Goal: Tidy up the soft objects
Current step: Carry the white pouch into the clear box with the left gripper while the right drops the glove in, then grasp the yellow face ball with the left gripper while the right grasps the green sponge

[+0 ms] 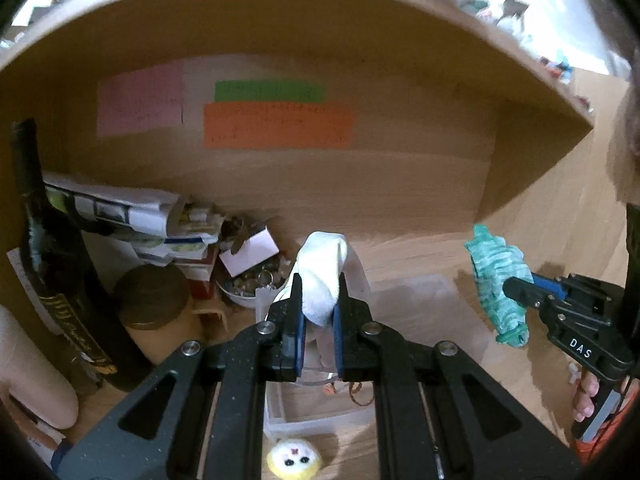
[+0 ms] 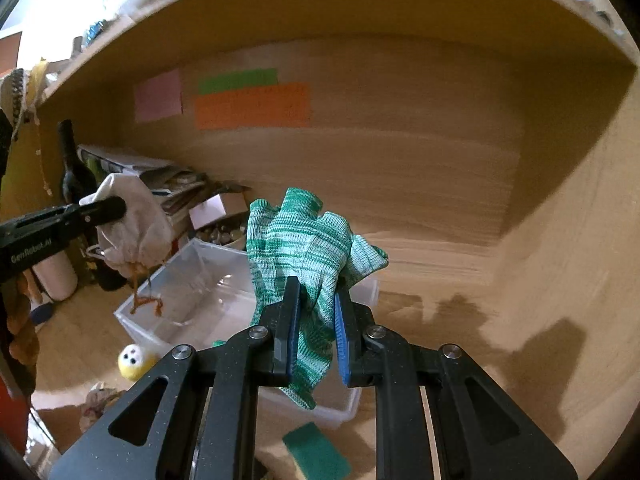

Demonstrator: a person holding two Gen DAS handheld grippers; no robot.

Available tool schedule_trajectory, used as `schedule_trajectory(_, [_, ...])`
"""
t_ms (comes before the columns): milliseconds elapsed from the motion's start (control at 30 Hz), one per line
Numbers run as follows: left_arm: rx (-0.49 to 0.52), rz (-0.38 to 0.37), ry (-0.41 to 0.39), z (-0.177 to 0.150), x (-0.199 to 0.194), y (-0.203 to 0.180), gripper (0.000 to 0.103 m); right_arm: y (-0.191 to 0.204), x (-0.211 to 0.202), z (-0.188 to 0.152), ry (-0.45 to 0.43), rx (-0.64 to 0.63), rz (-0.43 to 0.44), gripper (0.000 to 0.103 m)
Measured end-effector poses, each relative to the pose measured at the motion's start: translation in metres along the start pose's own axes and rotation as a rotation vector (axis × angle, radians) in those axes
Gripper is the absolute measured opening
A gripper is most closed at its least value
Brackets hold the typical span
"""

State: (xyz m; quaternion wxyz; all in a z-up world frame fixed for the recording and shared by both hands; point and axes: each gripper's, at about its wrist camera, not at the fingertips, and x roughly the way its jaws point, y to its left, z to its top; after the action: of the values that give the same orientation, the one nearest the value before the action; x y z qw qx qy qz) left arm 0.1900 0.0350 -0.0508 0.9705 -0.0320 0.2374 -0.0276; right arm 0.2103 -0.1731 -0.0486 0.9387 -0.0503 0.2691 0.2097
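left gripper point(image 1: 318, 300) clamped, right gripper point(image 2: 318, 308) clamped

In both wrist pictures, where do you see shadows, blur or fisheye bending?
Left wrist view: the shelf edge bows into an arc, the sticky notes are too soft to read, and the left tool grips a white cloth pouch. Right wrist view: dark shadows fall on the desk, and the green glove in the right tool looks sharp.
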Motion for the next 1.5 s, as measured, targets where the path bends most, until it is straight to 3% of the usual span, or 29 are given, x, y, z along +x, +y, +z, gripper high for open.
schedule_trajectory(267, [0.003, 0.012, 0.114, -0.010, 0.049, 0.002, 0.011, 0.006, 0.045, -0.006, 0.108, -0.014, 0.009, 0.014])
schedule_trajectory(533, [0.021, -0.022, 0.231, -0.024, 0.085, -0.004, 0.011, 0.013, 0.084, -0.019, 0.233, -0.059, -0.001, 0.014])
schedule_trajectory(767, [0.018, -0.045, 0.335, -0.038, 0.106, -0.006, 0.011, 0.022, 0.101, -0.027, 0.312, -0.102, 0.008, 0.015])
schedule_trajectory(933, [0.045, -0.029, 0.359, -0.044, 0.111, -0.008, 0.012, 0.027, 0.106, -0.027, 0.331, -0.107, 0.014, 0.017])
schedule_trajectory(1067, [0.053, -0.033, 0.347, -0.043, 0.104, -0.009, 0.023, 0.028, 0.105, -0.026, 0.336, -0.102, 0.018, 0.022])
schedule_trajectory(1233, [0.065, -0.024, 0.293, -0.037, 0.089, -0.010, 0.053, 0.030, 0.092, -0.022, 0.300, -0.099, 0.017, 0.036])
schedule_trajectory(1500, [0.080, -0.015, 0.186, -0.024, 0.052, -0.011, 0.071, 0.029, 0.047, -0.008, 0.169, -0.089, 0.018, 0.060])
